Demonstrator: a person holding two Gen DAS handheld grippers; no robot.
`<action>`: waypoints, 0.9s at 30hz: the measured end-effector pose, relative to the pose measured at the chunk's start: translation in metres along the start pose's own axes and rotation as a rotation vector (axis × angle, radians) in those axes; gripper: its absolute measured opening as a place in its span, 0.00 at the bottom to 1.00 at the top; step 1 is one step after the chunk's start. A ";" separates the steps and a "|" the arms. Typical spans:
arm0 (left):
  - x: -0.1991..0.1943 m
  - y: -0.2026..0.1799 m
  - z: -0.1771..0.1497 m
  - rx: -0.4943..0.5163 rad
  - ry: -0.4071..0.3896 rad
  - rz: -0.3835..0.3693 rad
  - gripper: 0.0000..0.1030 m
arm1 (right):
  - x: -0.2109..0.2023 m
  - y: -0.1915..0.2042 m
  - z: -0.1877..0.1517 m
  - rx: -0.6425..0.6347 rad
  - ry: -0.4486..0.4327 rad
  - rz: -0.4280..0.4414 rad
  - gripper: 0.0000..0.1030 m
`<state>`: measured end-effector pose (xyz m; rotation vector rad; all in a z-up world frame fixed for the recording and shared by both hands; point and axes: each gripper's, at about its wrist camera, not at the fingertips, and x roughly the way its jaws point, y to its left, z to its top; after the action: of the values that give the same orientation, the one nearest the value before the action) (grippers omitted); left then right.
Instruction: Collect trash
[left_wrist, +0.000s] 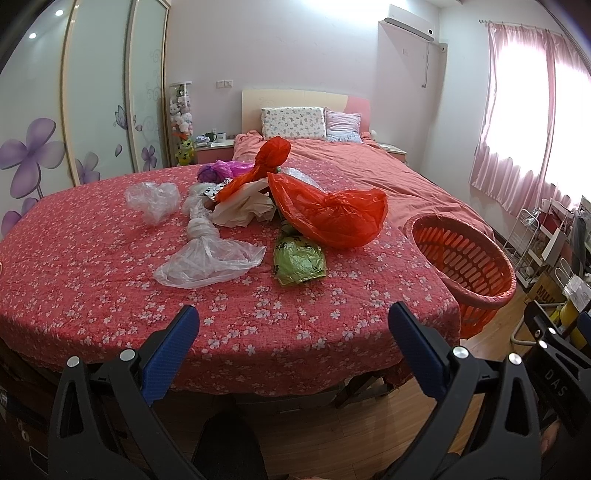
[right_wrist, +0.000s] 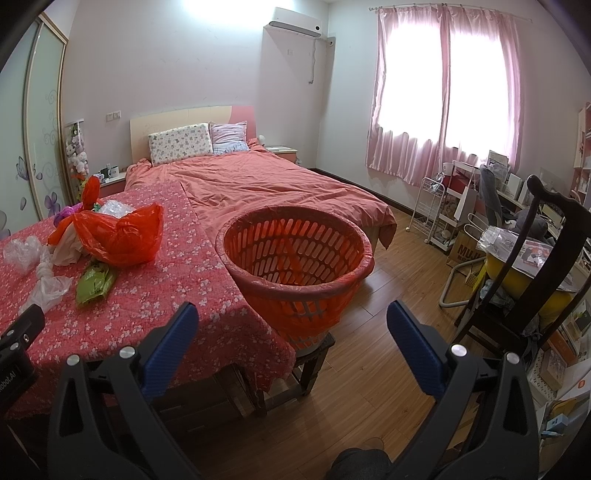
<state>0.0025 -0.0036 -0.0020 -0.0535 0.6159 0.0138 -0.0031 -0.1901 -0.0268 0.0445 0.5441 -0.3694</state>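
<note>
Two blue-padded grippers, the left gripper (left_wrist: 291, 328) and the right gripper (right_wrist: 291, 328), hover with jaws wide apart, holding nothing. Ahead, a table (left_wrist: 92, 266) under a red floral cloth carries the trash: a red plastic bag (left_wrist: 328, 218), a clear plastic bag (left_wrist: 207, 262) and a green wrapper (left_wrist: 299, 260). An orange basket (right_wrist: 295, 254) stands just beside the table's right edge.

Red floral tablecloth (left_wrist: 92, 280), orange slatted basket (right_wrist: 295, 280), red (left_wrist: 332, 218) and green bags (left_wrist: 299, 260).
</note>
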 end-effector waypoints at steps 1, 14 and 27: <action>0.000 0.000 0.000 0.000 0.000 -0.001 0.98 | 0.000 0.000 0.000 0.000 0.000 0.000 0.96; -0.003 -0.001 -0.002 -0.001 0.003 -0.001 0.98 | 0.001 0.000 0.000 0.000 0.001 0.000 0.96; 0.007 0.013 0.001 -0.029 0.011 0.024 0.98 | 0.006 0.004 0.002 0.005 0.005 0.031 0.96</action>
<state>0.0088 0.0090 -0.0057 -0.0746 0.6275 0.0455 0.0041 -0.1886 -0.0280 0.0587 0.5466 -0.3405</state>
